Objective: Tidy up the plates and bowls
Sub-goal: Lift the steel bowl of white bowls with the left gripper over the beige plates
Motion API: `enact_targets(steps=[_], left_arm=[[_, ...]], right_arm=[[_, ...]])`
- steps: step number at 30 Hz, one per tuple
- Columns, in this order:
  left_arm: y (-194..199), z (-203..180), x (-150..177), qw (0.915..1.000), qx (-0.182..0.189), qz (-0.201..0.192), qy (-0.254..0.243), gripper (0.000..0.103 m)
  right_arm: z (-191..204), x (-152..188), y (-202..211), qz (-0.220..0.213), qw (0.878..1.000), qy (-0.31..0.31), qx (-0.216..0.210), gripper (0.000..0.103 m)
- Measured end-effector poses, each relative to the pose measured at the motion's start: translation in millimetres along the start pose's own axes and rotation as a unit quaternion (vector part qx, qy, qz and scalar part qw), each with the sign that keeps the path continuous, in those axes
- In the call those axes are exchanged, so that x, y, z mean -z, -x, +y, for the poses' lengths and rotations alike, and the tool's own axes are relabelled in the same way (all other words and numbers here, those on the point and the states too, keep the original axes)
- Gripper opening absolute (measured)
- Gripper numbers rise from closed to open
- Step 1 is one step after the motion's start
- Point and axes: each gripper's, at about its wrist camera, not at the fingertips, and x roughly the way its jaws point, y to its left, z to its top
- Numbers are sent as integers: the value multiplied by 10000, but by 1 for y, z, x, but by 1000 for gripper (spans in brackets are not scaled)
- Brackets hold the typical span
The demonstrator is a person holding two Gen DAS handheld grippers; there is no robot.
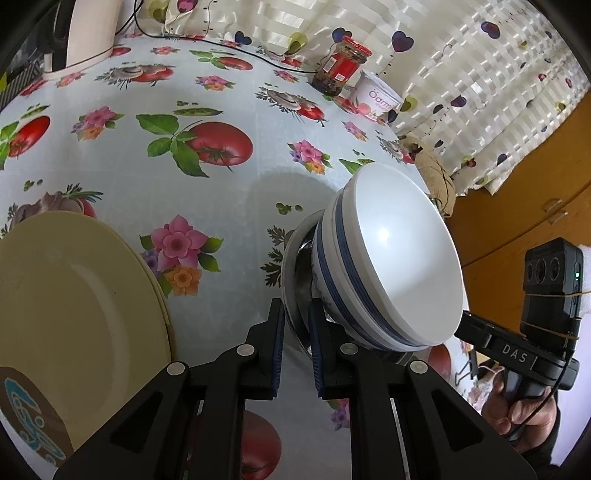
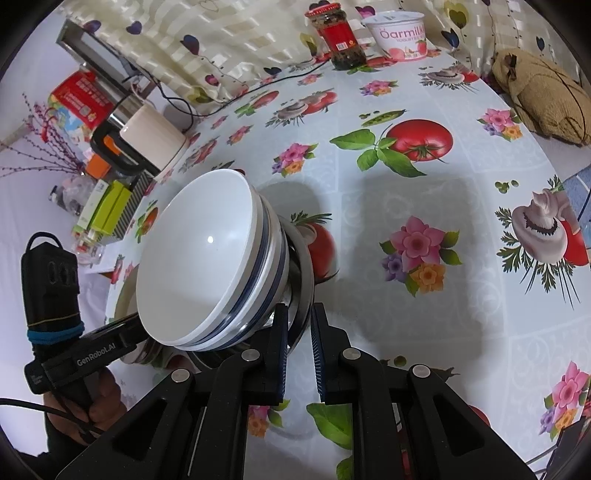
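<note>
A table is seen, covered by a pale oilcloth (image 1: pixel 229 92) printed with tomatoes, mushrooms, pea pods and flowers. Behind it hangs a cream striped curtain (image 1: pixel 461 74) dotted with hearts; brown wooden furniture (image 1: pixel 517 221) is visible at the right of the left wrist view. A cluttered shelf of boxes and cartons (image 2: pixel 96 206) is noted beyond the table's far left edge in the right wrist view.

Cream plates (image 1: pixel 74 314) are stacked at the near left. A stack of white blue-banded bowls (image 1: pixel 399 258) nested in a steel bowl (image 1: pixel 295 295) is held tilted, clear of the cloth, between both tools. The steel rim is pinched by the left gripper (image 1: pixel 295 325) and likewise by the right gripper (image 2: pixel 298 325), one on each side.

A white kettle (image 2: pixel 151 144), a brown cloth bundle (image 2: pixel 546 99), a yogurt tub (image 2: pixel 402 35) and a red-lidded jar (image 2: pixel 340 40) are recorded along the far edge, with a black cable (image 1: pixel 236 51) trailing across.
</note>
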Motion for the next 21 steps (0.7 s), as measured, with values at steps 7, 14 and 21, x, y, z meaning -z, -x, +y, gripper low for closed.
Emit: enact_targets(steps=[7, 14, 21], left_arm=[[2, -2, 0, 10000, -34, -48, -61, 13], [4, -3, 1, 9999, -42, -85, -72, 13], [11, -6, -1, 9998, -75, -160, -88, 13]], right_arm=[[0, 0, 1, -1, 10000, 4, 2, 13], [2, -1, 3, -32, 10000, 59, 4, 13], [8, -4, 9, -96, 9998, 147, 8, 13]])
